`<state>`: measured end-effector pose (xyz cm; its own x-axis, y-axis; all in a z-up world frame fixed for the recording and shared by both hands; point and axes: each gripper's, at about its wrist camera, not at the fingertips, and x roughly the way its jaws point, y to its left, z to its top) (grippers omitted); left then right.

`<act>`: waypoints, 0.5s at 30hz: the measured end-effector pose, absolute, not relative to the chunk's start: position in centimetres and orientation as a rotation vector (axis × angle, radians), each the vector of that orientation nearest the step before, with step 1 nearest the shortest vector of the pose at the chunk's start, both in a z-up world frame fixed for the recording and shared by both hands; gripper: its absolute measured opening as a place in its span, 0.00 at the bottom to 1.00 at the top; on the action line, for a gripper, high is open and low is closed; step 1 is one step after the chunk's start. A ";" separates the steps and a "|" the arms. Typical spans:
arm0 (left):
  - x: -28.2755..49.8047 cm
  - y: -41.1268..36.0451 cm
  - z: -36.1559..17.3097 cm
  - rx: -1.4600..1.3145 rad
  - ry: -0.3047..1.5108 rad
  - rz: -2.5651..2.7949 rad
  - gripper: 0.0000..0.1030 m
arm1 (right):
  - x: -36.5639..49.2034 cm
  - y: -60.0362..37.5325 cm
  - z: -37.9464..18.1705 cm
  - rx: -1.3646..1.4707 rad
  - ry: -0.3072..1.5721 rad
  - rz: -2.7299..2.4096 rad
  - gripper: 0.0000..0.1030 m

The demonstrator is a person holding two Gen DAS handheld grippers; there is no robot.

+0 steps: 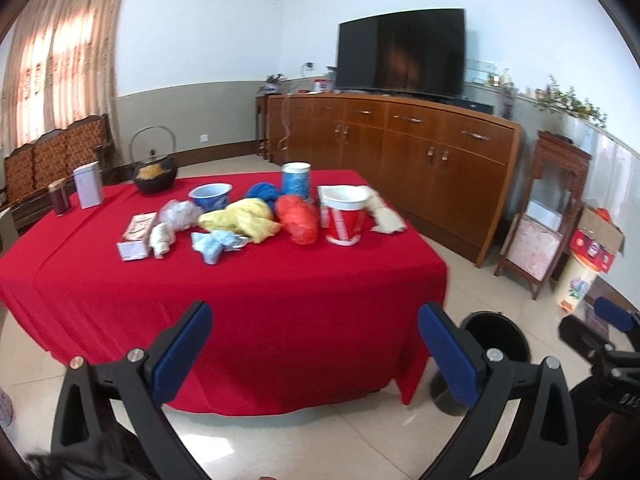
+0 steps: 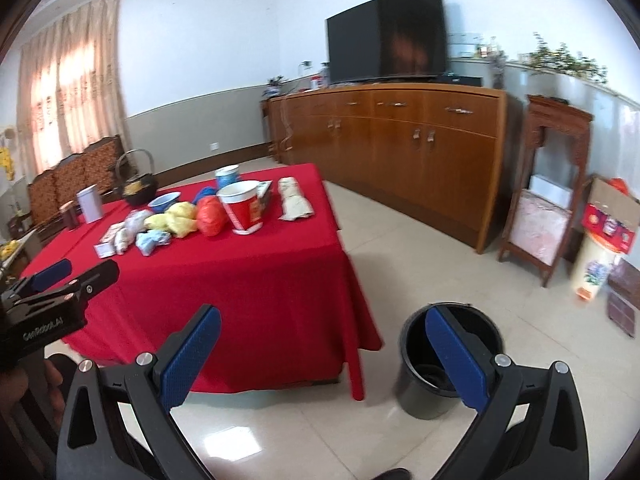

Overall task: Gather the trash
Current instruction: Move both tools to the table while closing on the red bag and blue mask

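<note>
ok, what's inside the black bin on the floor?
The black bin looks mostly empty; only a dark shape shows at its bottom. The right gripper's finger covers part of the inside.

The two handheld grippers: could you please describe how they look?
Both the left gripper and the right gripper have black angular frames with silver bolts and two fingers faced with textured blue pads. White lettering marks the left gripper's black body in the right wrist view.

bare red table front (image 1: 240, 312) open; clutter (image 1: 256, 216) crowds behind, seemingly without gaps.
</note>
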<state>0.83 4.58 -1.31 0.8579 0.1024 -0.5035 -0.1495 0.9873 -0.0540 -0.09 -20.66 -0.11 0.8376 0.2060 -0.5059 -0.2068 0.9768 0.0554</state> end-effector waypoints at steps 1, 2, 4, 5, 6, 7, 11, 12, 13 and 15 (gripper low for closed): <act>1.2 5.1 -1.5 -0.083 0.538 0.154 1.00 | 0.2 -20.2 0.0 -0.009 0.530 0.235 1.00; 1.6 5.6 -1.7 -0.079 0.551 0.170 1.00 | 0.6 -19.4 0.1 -0.023 0.521 0.257 1.00; 2.6 7.2 -2.3 -0.099 0.581 0.178 1.00 | 1.5 -18.0 0.4 -0.051 0.504 0.293 1.00; 3.0 7.9 -2.5 -0.105 0.587 0.191 1.00 | 2.2 -17.1 0.5 -0.065 0.504 0.321 1.00; 3.1 8.5 -2.5 -0.105 0.587 0.205 1.00 | 3.0 -16.3 0.6 -0.076 0.505 0.345 1.00; 3.5 9.4 -2.6 -0.106 0.581 0.230 1.00 | 3.5 -15.6 0.6 -0.084 0.504 0.357 1.00; 4.2 12.4 -2.9 -0.143 0.568 0.290 1.00 | 6.4 -12.5 0.8 -0.106 0.509 0.415 1.00; 4.4 13.3 -3.0 -0.156 0.567 0.312 1.00 | 7.1 -11.7 0.7 -0.114 0.514 0.429 1.00; 4.7 14.3 -3.1 -0.168 0.571 0.334 1.00 | 7.7 -10.9 0.6 -0.127 0.515 0.434 1.00; 5.2 15.6 -3.5 -0.184 0.579 0.353 1.00 | 8.8 -9.6 0.4 -0.145 0.510 0.442 1.00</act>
